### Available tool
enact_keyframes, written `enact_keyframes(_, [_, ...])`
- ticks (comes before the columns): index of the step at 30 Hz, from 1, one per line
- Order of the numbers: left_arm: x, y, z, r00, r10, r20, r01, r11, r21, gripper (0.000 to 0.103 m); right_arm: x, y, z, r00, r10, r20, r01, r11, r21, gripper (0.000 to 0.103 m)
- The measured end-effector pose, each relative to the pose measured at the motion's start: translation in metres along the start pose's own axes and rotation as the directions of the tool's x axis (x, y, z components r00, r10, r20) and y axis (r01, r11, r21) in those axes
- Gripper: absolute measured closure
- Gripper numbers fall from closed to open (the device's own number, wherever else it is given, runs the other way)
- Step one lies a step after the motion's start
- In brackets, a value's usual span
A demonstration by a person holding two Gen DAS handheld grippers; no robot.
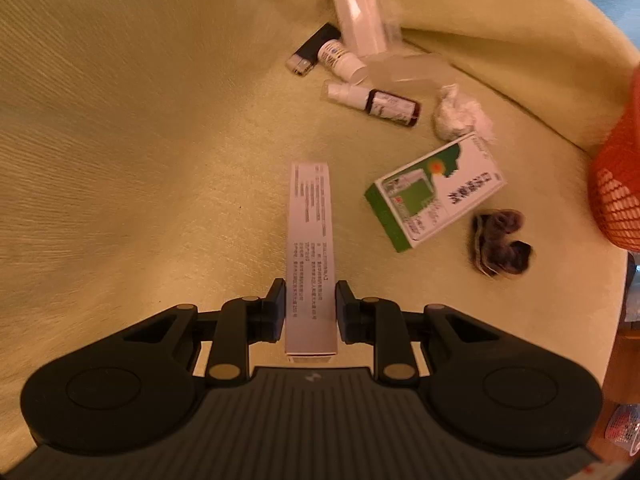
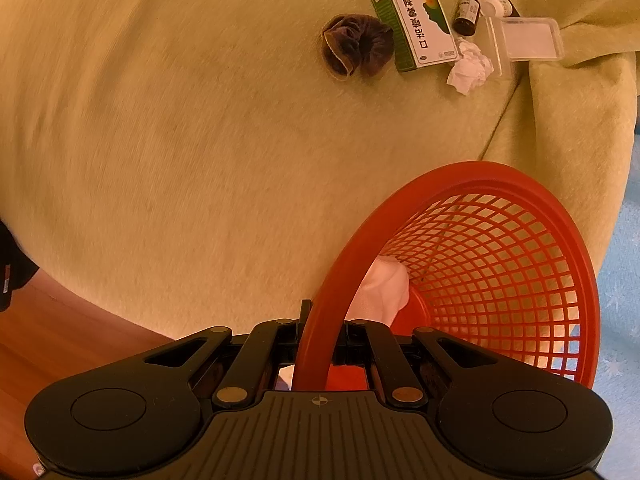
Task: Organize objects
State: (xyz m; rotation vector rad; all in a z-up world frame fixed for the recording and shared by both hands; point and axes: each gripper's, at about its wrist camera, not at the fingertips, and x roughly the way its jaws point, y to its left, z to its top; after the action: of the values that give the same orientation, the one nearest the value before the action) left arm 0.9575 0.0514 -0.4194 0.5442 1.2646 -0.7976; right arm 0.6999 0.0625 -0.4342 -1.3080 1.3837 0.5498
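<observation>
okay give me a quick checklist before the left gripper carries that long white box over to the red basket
1. Left gripper closed on the long white box: ok, pads flank its near end.
2. Right gripper clamped on the red basket rim: ok.
3. Room in basket: ok, only a white cloth shows inside.
4. Box free of the green box: ok, apart.
5. Grip balance: not ok, box held at one end.
6. Box lifted off the yellow cover: cannot tell.
</observation>
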Motion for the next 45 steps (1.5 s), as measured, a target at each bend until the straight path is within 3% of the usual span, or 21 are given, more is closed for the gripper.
enact_keyframes(9, [-0.026, -0.015, -0.005, 1.0, -0.007, 0.021, 0.006, 0.997, 0.077, 0.082, 0.003, 0.006, -0.001, 1.0, -0.003, -0.004, 0.002, 1.0, -0.015, 0.101])
enact_keyframes(19, [0.009, -0.019, -0.016, 1.0, 0.005, 0.027, -0.007, 0.997, 0.082, 0.082, 0.006, 0.011, -0.003, 1.0, -0.006, 0.009, 0.006, 1.0, -0.015, 0.101])
enact_keyframes(22, [0.02, -0.019, -0.013, 1.0, 0.007, 0.027, -0.009, 0.996, 0.083, 0.07, 0.005, 0.01, -0.004, 1.0, -0.004, 0.012, 0.004, 1.0, -0.01, 0.101])
enact_keyframes(27, [0.037, -0.022, -0.007, 1.0, 0.02, 0.0, -0.02, 0.994, 0.109, 0.072, 0.005, 0.009, -0.004, 1.0, -0.005, 0.013, 0.005, 1.0, -0.014, 0.101])
enact_keyframes(30, [0.041, -0.024, -0.007, 0.999, 0.02, -0.031, -0.016, 0.991, 0.137, 0.082, 0.004, 0.01, -0.005, 1.0, -0.009, 0.01, 0.01, 1.0, -0.027, 0.101])
enact_keyframes(37, [0.007, -0.036, -0.008, 1.0, 0.015, -0.027, -0.009, 0.976, 0.219, 0.082, 0.002, 0.011, -0.012, 1.0, -0.014, 0.007, 0.015, 0.998, -0.055, 0.101])
enact_keyframes(45, [-0.046, -0.053, 0.0, 0.999, -0.028, 0.04, 0.015, 0.952, 0.305, 0.082, 0.003, 0.027, -0.024, 0.999, -0.052, 0.015, 0.054, 0.987, -0.15, 0.101])
